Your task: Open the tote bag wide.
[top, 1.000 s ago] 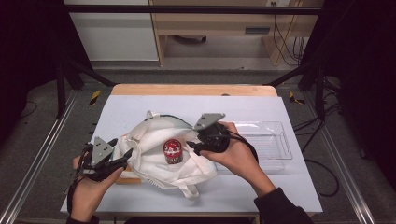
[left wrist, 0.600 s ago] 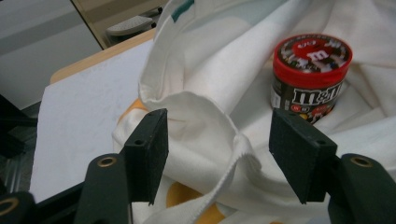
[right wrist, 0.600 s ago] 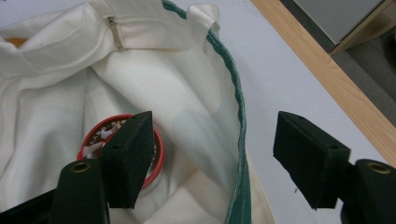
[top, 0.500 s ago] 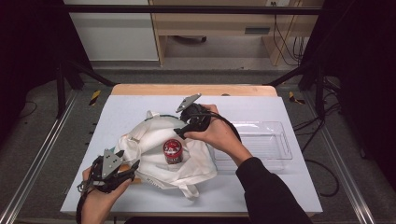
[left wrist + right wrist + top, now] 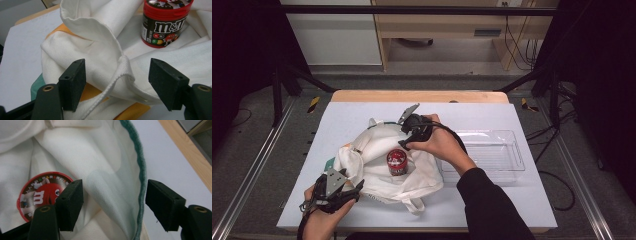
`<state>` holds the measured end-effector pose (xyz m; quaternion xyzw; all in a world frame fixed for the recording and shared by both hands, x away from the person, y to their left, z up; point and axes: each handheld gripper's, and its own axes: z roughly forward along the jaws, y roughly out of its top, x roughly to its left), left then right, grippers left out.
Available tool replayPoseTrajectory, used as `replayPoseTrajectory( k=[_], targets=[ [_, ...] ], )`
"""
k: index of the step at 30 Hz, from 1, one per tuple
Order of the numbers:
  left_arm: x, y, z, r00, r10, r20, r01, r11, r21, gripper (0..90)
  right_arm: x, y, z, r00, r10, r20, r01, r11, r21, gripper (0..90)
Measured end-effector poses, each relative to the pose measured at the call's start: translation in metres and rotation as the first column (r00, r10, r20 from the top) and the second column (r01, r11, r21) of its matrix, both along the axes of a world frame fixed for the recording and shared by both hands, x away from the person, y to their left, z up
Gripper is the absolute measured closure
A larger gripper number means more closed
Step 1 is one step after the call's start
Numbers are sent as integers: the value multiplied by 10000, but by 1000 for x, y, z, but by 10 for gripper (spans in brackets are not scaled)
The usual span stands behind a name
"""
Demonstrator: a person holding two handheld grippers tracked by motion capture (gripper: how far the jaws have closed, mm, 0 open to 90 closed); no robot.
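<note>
A white cloth bag [image 5: 377, 150] lies open in the middle of the table. Inside it stands an M&M's jar [image 5: 397, 161] with a red lid. My right gripper [image 5: 405, 138] is over the bag's far rim, held from the right. In the right gripper view it [image 5: 113, 202] is open, with the green-stitched rim [image 5: 140, 180] between the jaws and the jar lid [image 5: 41, 193] at lower left. My left gripper [image 5: 356, 186] is at the bag's near left corner. It [image 5: 116, 80] is open around a folded rim [image 5: 121, 66], with the jar [image 5: 163, 27] beyond.
A clear plastic tray [image 5: 517, 150] sits on the white table [image 5: 522, 200] just right of the bag, under my right forearm. A wooden strip [image 5: 422, 96] runs along the table's far edge. Metal rails flank both sides.
My right gripper has swung from the bag's right side up to its far rim. My left gripper has dropped back toward the table's near edge at the bag's corner.
</note>
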<state>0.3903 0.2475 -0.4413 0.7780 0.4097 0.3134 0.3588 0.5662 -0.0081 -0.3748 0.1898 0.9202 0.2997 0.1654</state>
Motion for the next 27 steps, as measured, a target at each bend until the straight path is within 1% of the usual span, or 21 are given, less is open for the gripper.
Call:
replayPoseTrajectory(
  k=[2, 3, 4, 5, 6, 11, 12, 13, 14, 15, 16, 17, 18, 19, 20, 21, 23, 26, 27],
  targets=[
    [0, 0, -1, 10000, -30, -30, 31, 10000, 49, 308, 2, 2, -4, 10000, 22, -34, -23, 9997, -224, 342],
    [0, 0, -1, 10000, -30, -30, 31, 10000, 49, 308, 2, 2, -4, 10000, 22, -34, -23, 9997, -224, 342],
    [2, 1, -3, 9999, -127, -113, 127, 9999, 21, 323, 4, 5, -9, 9998, 124, -124, -128, 9995, -299, 355],
    [2, 1, -3, 9999, -127, -113, 127, 9999, 21, 338, 4, 5, -9, 9998, 124, -124, -128, 9995, -299, 355],
    [3, 1, -4, 9996, -176, -200, 177, 9998, 32, 348, 3, 7, -12, 9998, 209, -79, -213, 9986, -491, 359],
    [3, 2, -3, 9995, -199, -250, 199, 9998, 10, 441, 5, 8, -16, 9995, 323, -34, -325, 9970, -698, 401],
    [2, 1, -3, 9994, -219, -282, 219, 9998, -2, 458, 5, 8, -17, 9993, 373, -35, -375, 9964, -766, 434],
    [2, 1, -3, 9994, -219, -282, 219, 9998, -2, 478, 5, 8, -17, 9993, 373, -35, -375, 9964, -766, 434],
    [2, 1, -3, 9993, -243, -293, 243, 9997, -2, 478, 5, 8, -18, 9992, 408, -19, -408, 9956, -840, 453],
    [2, 2, -2, 9993, -249, -283, 249, 9997, -14, 497, 4, 8, -18, 9991, 419, -7, -418, 9949, -920, 471],
    [2, 2, -1, 9994, -267, -235, 266, 9996, -58, 547, 4, 8, -19, 9989, 465, 5, -462, 9935, -1045, 518],
    [2, 2, -1, 9994, -267, -235, 266, 9996, -58, 566, 4, 8, -19, 9989, 465, 5, -462, 9935, -1045, 518],
    [2, 2, -1, 9993, -274, -241, 272, 9996, -85, 583, 3, 8, -20, 9985, 541, 9, -537, 9927, -1076, 562],
    [2, 2, -1, 9993, -274, -241, 272, 9996, -85, 598, 3, 8, -20, 9985, 541, 9, -537, 9927, -1076, 562],
    [2, 2, -2, 9990, -336, -285, 333, 9994, -115, 618, 3, 9, -20, 9987, 506, 7, -502, 9920, -1155, 602],
    [2, 2, -2, 9990, -336, -285, 333, 9994, -115, 636, 3, 9, -20, 9987, 506, 7, -502, 9920, -1155, 602],
    [2, 2, -2, 9986, -396, -347, 392, 9992, -114, 673, 3, 9, -21, 9985, 540, 39, -532, 9914, -1200, 653],
    [4, 3, -3, 9979, -436, -483, 430, 9990, -129, 716, 3, 10, -22, 9987, 516, 16, -509, 9906, -1273, 703],
    [4, 3, -3, 9979, -436, -483, 430, 9990, -129, 733, 3, 10, -22, 9987, 516, 16, -509, 9906, -1273, 703]
  ],
)
